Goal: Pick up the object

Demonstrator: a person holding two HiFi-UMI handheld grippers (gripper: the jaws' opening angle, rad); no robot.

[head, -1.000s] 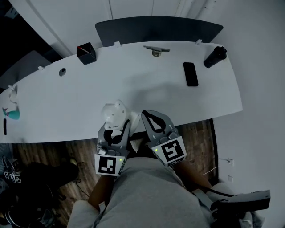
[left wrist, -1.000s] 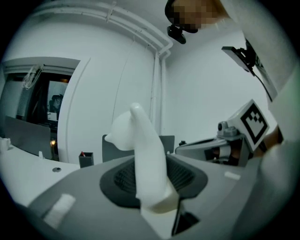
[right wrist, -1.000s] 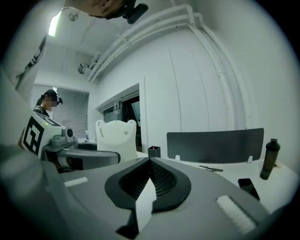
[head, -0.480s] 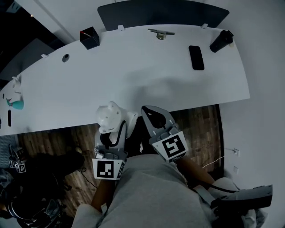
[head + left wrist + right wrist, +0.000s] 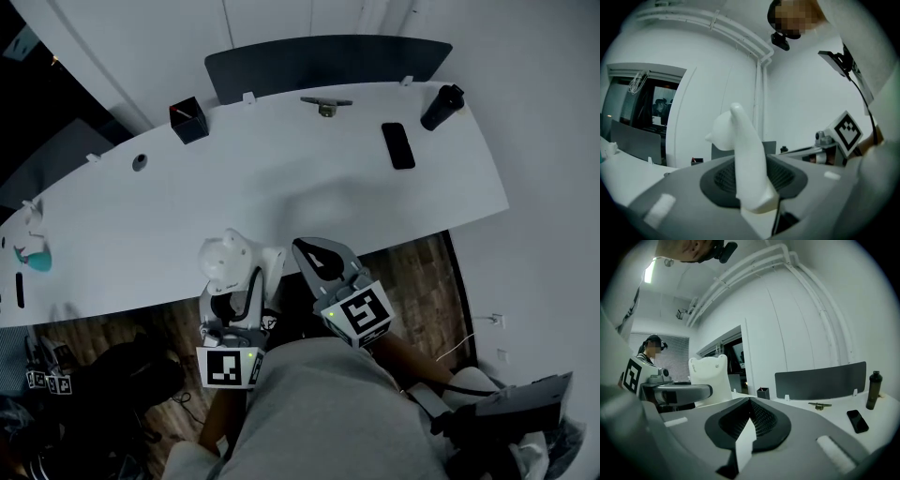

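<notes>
White figurine (image 5: 228,261) is gripped at its lower part by the left gripper (image 5: 240,281), jaws part-way closed with the pads pressing on both sides of its base; the body stands upright above the jaws and a small snout-like bump points left in the left gripper view. From the head view it sits at the gripper's far tip, overlapping the near edge of the white desk (image 5: 141,234); whether it touches the desk cannot be told. Left to right across the head view: a teal object (image 5: 37,261) at the desk's far left edge, a round cable hole (image 5: 139,162), a black box (image 5: 188,119) near the back edge, then the figurine with the left gripper below it, marker cube toward the person. Just beside it to the right, the right gripper (image 5: 307,249) has its jaws clenched together with nothing between them; its tip lies over the desk's near edge, close to the figurine but apart from it. In the right gripper view the figurine shows to the left, two ear-like bumps on top, above the left gripper's jaw. Further right on the desk: a metal bracket (image 5: 326,103) by the dark divider panel (image 5: 328,61), a black phone (image 5: 398,145) lying flat, a black bottle (image 5: 441,107) near the right end. Wood floor (image 5: 417,281) shows below the desk.
</notes>
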